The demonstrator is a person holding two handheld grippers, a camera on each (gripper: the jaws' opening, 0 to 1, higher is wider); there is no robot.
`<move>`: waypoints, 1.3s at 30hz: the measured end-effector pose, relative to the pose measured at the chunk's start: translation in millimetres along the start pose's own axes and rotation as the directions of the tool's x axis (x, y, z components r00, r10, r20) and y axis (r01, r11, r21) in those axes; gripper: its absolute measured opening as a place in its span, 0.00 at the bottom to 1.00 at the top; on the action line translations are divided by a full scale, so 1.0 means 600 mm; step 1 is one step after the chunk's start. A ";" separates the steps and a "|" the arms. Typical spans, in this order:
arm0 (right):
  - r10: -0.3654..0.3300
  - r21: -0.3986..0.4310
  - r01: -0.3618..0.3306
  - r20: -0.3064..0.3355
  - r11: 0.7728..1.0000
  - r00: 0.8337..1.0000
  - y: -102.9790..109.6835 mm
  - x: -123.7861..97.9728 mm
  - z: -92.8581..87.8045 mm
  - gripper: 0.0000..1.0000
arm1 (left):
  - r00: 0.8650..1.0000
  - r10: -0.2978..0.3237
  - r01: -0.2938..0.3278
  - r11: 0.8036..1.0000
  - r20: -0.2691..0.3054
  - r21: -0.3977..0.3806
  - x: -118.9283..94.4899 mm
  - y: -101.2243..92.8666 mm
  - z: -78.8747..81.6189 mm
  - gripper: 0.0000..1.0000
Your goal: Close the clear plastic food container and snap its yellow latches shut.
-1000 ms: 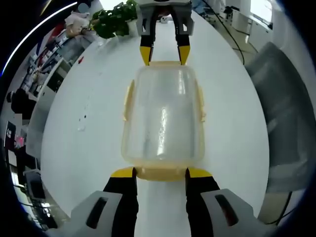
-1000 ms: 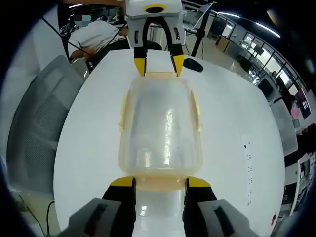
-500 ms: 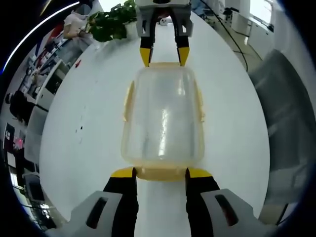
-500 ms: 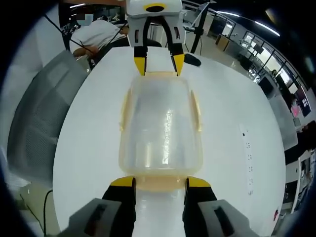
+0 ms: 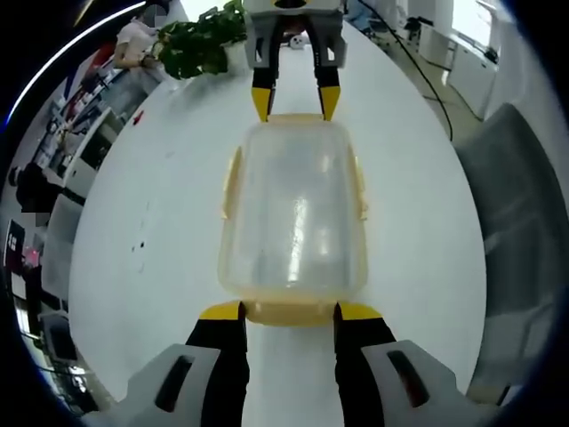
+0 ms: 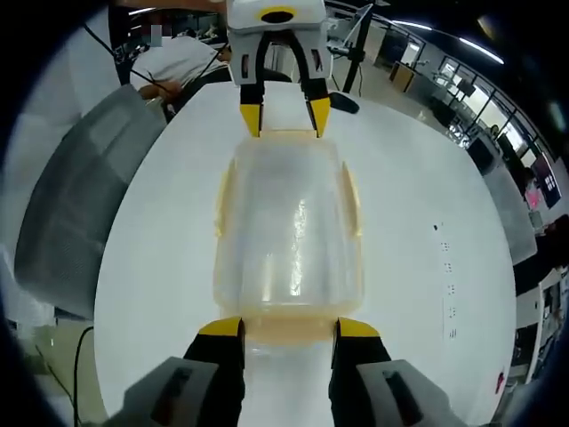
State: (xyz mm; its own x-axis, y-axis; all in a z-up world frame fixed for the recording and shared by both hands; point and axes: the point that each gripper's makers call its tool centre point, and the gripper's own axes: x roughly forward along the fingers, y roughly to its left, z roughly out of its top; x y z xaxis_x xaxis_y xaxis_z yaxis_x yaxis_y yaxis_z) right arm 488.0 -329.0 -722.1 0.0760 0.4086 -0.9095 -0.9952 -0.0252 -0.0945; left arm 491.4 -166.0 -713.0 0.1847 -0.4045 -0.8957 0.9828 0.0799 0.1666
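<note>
Two short ends of the clear container [image 5: 293,213] are lying dead ahead of each tool, its long axis running between them on the white desk [image 5: 151,222]. Left tool [image 5: 290,310] and right tool [image 6: 279,327], equally near, are standing spread, each straddling an end yellow latch [image 5: 290,312].

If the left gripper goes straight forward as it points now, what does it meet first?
Most likely the yellow latch on the near end of the clear container; it lies right at the left gripper, between its open fingers.
</note>
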 end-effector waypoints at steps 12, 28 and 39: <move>0.013 0.014 -0.013 -0.001 1.000 1.000 0.004 -0.008 -0.026 0.35 | 1.000 -0.012 0.012 1.000 0.000 0.004 0.017 -0.002 0.022 0.35; 0.024 0.032 -0.024 -0.008 0.999 1.000 0.006 -0.003 -0.048 0.35 | 1.000 -0.030 0.030 1.000 0.000 -0.001 0.037 -0.006 0.035 0.35; 0.043 0.041 -0.043 -0.013 0.998 0.999 0.005 0.008 -0.056 0.35 | 0.999 -0.039 0.039 0.999 0.006 -0.008 0.048 -0.005 0.032 0.35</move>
State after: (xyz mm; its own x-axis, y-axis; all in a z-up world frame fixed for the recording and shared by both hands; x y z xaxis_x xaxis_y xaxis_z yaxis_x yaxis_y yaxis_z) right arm 487.5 -357.8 -740.0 0.0337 0.3956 -0.9178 -0.9992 -0.0049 -0.0389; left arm 493.6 -195.4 -731.4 0.1463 -0.4130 -0.8989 0.9892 0.0713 0.1282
